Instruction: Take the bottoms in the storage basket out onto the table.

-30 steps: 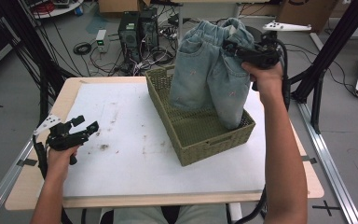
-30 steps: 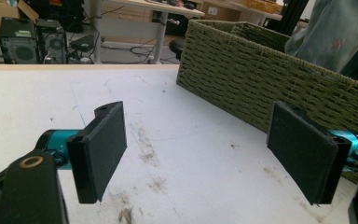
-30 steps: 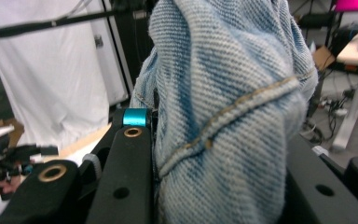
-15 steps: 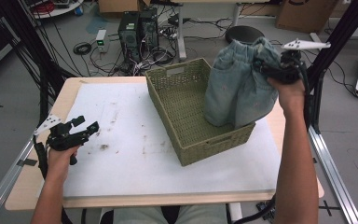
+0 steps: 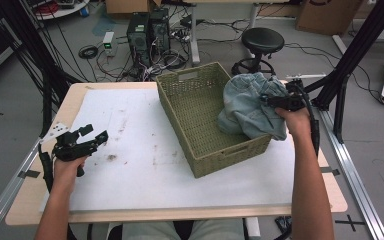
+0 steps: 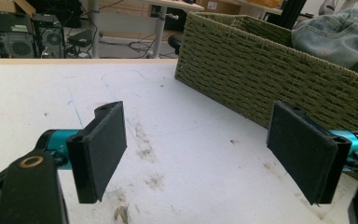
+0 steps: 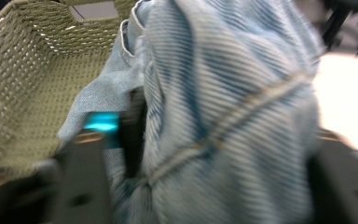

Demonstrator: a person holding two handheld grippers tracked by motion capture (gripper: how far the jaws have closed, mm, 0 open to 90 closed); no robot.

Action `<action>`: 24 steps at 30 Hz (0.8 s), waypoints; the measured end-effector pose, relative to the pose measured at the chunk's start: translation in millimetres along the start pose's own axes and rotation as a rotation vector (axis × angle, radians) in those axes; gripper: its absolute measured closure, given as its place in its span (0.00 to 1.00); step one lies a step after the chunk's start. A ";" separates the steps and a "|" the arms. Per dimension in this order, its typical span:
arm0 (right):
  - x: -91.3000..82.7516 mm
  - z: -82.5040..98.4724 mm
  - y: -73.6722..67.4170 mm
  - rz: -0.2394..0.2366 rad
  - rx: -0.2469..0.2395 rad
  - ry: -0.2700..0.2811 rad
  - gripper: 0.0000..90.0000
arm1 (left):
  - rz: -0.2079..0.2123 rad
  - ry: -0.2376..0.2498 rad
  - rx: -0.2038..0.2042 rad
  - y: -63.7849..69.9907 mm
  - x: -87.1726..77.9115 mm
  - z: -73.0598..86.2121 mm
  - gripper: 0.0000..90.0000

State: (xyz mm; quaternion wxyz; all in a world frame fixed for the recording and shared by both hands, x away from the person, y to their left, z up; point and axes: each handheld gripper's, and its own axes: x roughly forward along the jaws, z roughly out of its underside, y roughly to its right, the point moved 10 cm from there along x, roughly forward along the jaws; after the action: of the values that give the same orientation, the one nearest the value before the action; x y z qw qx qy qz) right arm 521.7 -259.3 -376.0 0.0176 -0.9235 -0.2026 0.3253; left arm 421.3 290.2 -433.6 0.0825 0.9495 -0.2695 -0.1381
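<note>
Right gripper [image 5: 272,101] had dropped since the earlier frames, bringing the pale blue denim garment [image 5: 250,107] down from hanging high over the olive-green woven rectangular basket [image 5: 192,107] to a crumpled heap on the basket's right-hand rim, part inside, part spilling over toward the table edge. Its jaws had just been opening; the right gripper view was blurred, ribbed denim with tan stitching bunched between them, so whether the pads still pressed was impossible to tell. Left gripper [image 5: 91,142] sat where it was before, low over the white table cover [image 5: 140,185] near the left edge, flat black pads well apart with nothing between. Basket weave was coarse, with cut-out handles in the end walls. Cover was smooth with brown smudges, laid over a light wooden tabletop [image 5: 75,97] with rounded corners.
</note>
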 end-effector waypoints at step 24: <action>44.2 6.8 -26.6 0.155 -0.314 -0.179 0.67 | -0.009 -0.007 -0.009 -4.6 0.8 3.3 0.22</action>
State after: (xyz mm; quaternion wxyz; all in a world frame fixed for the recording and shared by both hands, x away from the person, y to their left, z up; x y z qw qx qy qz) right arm 539.2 -218.6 -403.3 -0.1698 -0.8951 -0.1798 0.3709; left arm 423.1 293.4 -438.0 0.0850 0.9498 -0.2649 -0.1431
